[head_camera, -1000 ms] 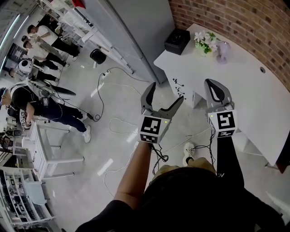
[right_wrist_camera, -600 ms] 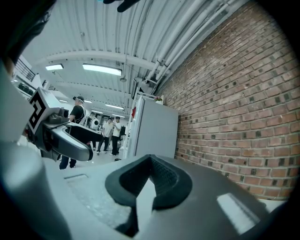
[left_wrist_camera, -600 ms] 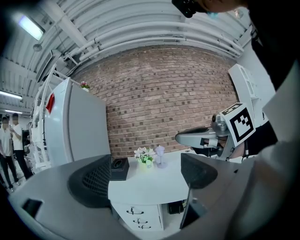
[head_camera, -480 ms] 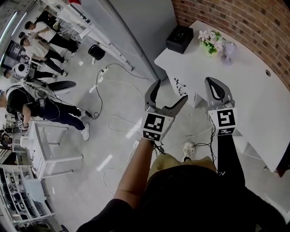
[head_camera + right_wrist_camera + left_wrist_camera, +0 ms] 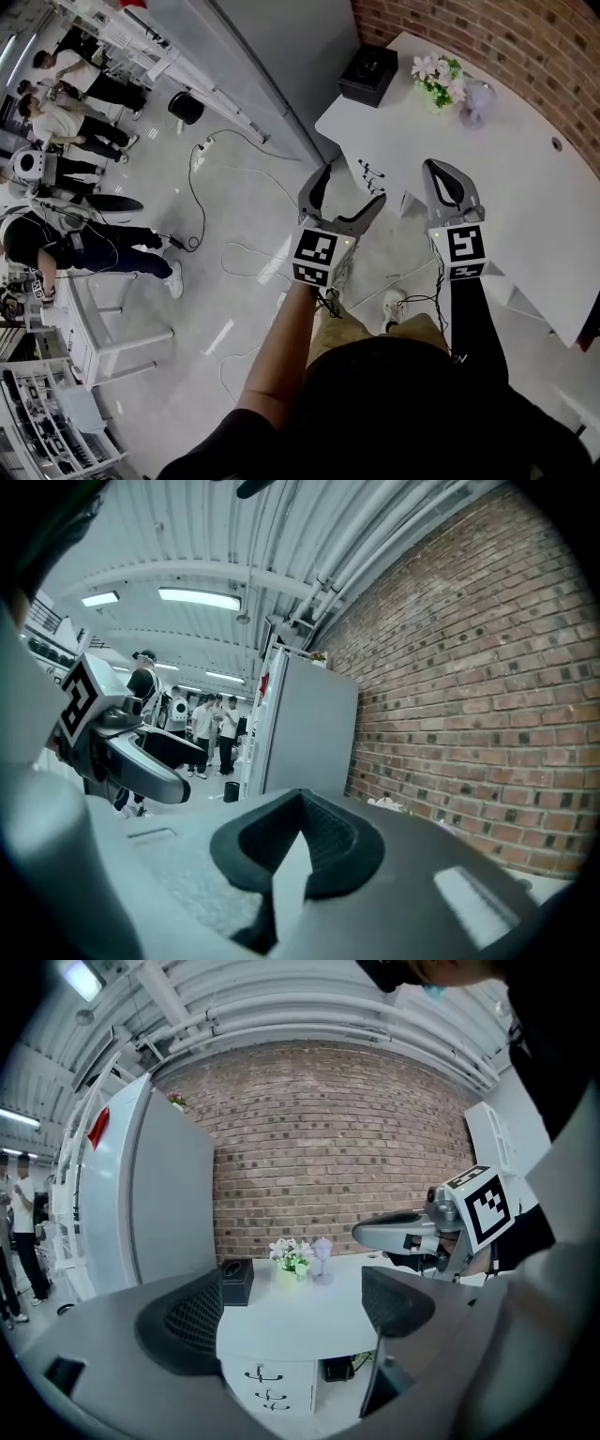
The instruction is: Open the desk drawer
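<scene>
So the person is standing on the floor a bit away from the white desk (image 5: 506, 197), holding both tools out in front, up in the air. The left gripper (image 5: 350, 187) is gaping wide open with nothing between its jaws. It's pointing at the desk front, and through the gap you're seeing the drawers (image 5: 270, 1387). That's a stack of three with little dark handles, tucked under the near edge of the desk and all looking shut. The right gripper (image 5: 438, 172) is hanging just right of the left one, over the desk edge. Its jaws are pressing together at the tips and gripping nothing. Neither tool is touching the drawers, they're well apart from them. On the far end of the desk, a black box (image 5: 367, 76), some flowers (image 5: 435, 79) and a purple glass (image 5: 474, 104) are sitting by the brick wall (image 5: 525, 47). Cables (image 5: 202, 192) are trailing across the floor on the left, and people (image 5: 56, 112) are standing around farther left.
</scene>
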A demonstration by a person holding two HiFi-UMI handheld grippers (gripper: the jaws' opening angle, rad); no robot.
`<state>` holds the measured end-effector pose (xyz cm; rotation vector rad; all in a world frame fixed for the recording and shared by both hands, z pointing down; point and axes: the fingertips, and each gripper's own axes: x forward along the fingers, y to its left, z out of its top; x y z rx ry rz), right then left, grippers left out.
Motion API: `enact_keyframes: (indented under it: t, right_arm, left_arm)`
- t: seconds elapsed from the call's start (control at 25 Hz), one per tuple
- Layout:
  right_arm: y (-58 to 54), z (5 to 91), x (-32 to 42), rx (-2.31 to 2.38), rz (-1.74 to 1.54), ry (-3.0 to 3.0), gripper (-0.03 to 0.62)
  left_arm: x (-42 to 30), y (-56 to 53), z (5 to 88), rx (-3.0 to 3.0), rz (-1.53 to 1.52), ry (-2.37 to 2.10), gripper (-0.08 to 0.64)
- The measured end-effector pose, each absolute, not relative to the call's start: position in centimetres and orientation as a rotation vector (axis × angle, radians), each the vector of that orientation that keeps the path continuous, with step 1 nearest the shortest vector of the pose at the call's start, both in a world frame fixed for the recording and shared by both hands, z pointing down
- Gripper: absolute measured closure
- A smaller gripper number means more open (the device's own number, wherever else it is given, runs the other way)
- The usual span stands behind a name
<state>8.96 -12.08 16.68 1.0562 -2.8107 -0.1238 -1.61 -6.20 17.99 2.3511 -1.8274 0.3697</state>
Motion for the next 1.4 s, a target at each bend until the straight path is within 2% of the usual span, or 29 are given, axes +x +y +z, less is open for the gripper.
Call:
enact_keyframes:
  t: [0.48,1.04,1.4]
  right_arm:
    - [-15.7,20.7,6.1,1.417,-0.008,-2.599,0.592]
    - [-15.3,34.0,3.1,1.566,0.139,-2.337,0.592]
    - [-16.5,40.9,-0.6,1.471,0.228,-2.45,0.592]
  left_arm:
    - [-5.9,-11.1,24.6,2.447,0.404,-1.464,0.1]
    - [-10.9,-14.8,40.3,2.296,0.329,-1.165,0.101]
    - [-11.2,-17.5,48.9,2.133,0.183,-1.097,0.105]
